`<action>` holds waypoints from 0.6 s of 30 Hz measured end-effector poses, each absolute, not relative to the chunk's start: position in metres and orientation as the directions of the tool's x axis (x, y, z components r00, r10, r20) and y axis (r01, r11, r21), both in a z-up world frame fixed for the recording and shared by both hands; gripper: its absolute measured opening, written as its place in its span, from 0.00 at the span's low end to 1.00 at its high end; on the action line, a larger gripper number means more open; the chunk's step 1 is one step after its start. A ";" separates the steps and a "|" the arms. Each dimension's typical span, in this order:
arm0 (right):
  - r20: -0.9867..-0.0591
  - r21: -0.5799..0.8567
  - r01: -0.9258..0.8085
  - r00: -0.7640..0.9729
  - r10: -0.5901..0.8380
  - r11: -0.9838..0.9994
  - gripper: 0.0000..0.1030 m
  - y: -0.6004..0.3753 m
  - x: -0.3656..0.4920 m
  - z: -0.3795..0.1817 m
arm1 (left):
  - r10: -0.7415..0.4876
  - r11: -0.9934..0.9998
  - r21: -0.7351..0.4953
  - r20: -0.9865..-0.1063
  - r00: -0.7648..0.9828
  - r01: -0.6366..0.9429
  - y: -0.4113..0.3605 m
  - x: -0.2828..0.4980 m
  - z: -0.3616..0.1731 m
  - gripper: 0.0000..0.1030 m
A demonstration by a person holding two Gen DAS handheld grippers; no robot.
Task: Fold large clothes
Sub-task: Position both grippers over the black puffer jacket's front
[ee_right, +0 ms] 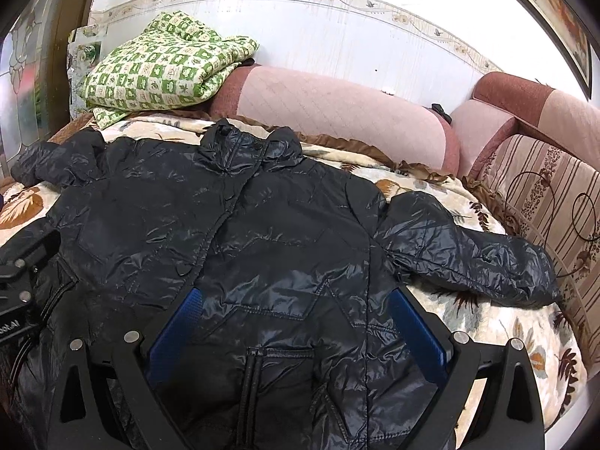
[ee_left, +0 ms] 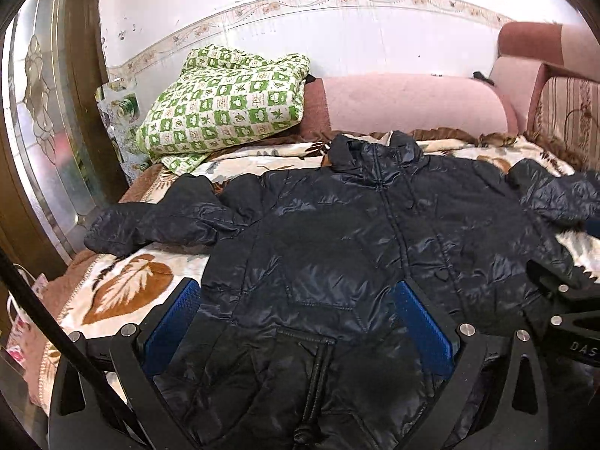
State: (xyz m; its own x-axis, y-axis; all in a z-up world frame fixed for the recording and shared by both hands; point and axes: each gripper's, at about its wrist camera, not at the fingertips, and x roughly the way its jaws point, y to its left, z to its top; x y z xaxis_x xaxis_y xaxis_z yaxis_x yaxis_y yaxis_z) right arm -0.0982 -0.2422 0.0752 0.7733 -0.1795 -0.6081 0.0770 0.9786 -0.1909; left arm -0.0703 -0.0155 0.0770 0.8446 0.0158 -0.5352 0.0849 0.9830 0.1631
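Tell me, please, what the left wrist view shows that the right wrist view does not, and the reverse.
Only the left wrist view shows the white bag hanging off the bed's left edge, and the whole left sleeve to its cuff. Only the right wrist view shows the full right sleeve lying out toward the striped cushion, and a picture frame on the wall. Both show the black puffer jacket spread front-up on the leaf-print blanket, the green checked bundle, the pink bolster, and open jaws on the left gripper and right gripper.
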 end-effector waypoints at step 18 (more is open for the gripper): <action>-0.633 -0.173 0.074 0.756 -0.168 0.982 0.98 -0.245 -0.095 0.070 | 0.040 0.994 0.108 -0.547 0.836 0.023 0.004 -0.064 0.078 1.00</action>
State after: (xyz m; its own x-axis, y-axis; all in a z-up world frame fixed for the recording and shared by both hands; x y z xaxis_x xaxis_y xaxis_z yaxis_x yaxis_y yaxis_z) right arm -0.0952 -0.2446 0.0701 0.7557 -0.1678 -0.6331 0.0735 0.9822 -0.1727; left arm -0.0636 0.0037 0.0777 0.8360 0.0400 -0.5473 0.0229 0.9939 0.1077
